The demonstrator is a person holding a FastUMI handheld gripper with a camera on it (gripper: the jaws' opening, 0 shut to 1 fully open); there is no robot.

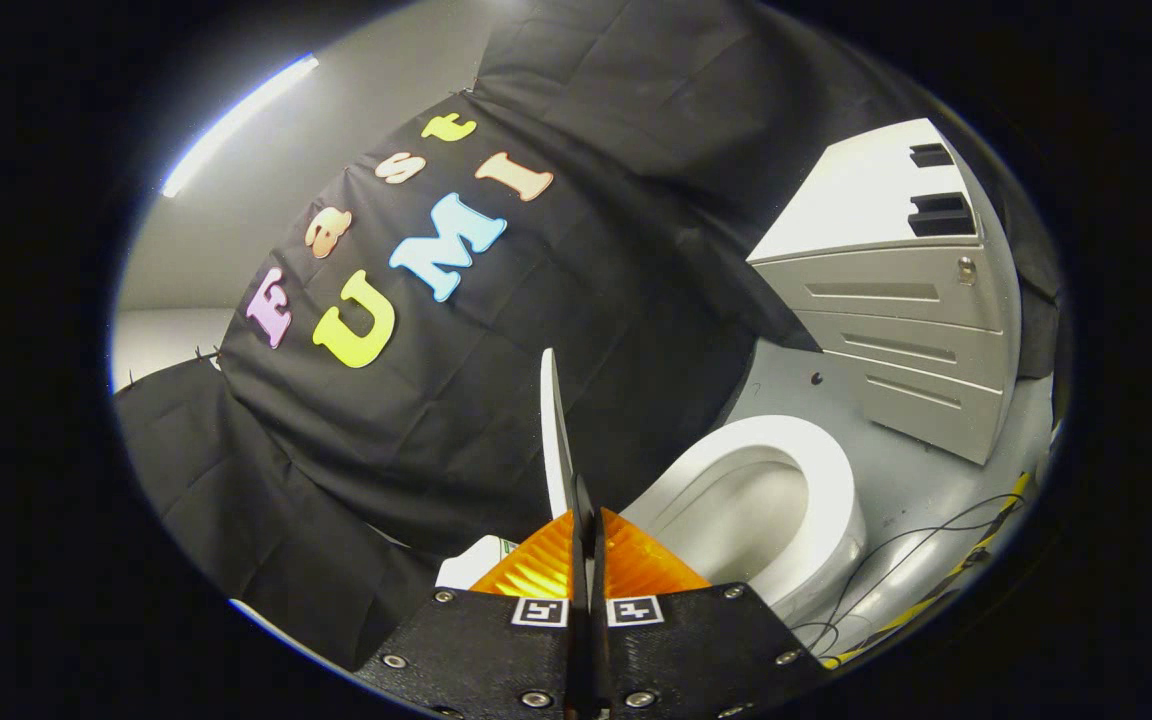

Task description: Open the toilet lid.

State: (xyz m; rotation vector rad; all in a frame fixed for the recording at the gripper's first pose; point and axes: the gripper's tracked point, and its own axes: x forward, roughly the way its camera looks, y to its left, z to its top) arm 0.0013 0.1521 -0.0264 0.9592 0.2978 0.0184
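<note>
The white toilet lid (554, 430) stands raised and shows edge-on as a thin blade rising from between my fingers. My gripper (586, 530) is shut on the lid's lower edge, with a finger pressed on each side. To the right of the fingers the white toilet seat (821, 470) rings the open bowl (736, 510). The whole view is tilted.
A grey drawer cabinet (896, 300) stands beyond the toilet on the grey floor (916, 480). Thin black cables (896, 570) and a yellow strip lie on the floor beside the bowl. A white toilet part (471, 568) shows just left of the fingers. Black cloth wall hangs behind.
</note>
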